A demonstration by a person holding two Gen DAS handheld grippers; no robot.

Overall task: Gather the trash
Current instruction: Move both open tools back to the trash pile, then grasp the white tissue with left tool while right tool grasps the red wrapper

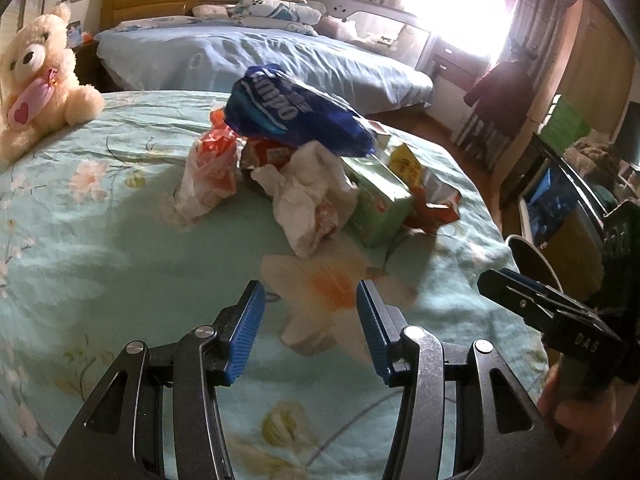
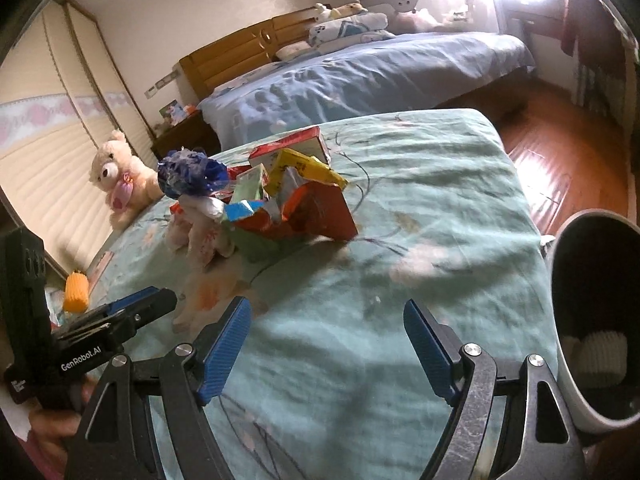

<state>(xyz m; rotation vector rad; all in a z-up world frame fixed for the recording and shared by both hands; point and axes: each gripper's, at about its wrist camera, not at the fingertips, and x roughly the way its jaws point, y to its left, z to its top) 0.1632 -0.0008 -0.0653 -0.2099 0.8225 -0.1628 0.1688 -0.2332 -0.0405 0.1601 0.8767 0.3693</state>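
A pile of trash lies on the floral green bedspread (image 1: 100,240): a blue plastic wrapper (image 1: 296,114), a crumpled white tissue (image 1: 312,196), an orange-and-white bag (image 1: 210,172), a green carton (image 1: 380,196) and a torn red box (image 2: 320,212). My left gripper (image 1: 310,300) is open and empty, a short way in front of the tissue. My right gripper (image 2: 326,320) is open and empty, nearer than the pile. A white trash bin (image 2: 592,320) with a dark inside stands at the bed's right edge; it also shows in the left wrist view (image 1: 534,258).
A cream teddy bear (image 1: 38,80) sits on the bed's far left. A second bed with blue sheets (image 1: 280,60) stands behind. Wooden floor (image 2: 560,152) lies to the right. An orange object (image 2: 76,292) lies at the bed's left edge.
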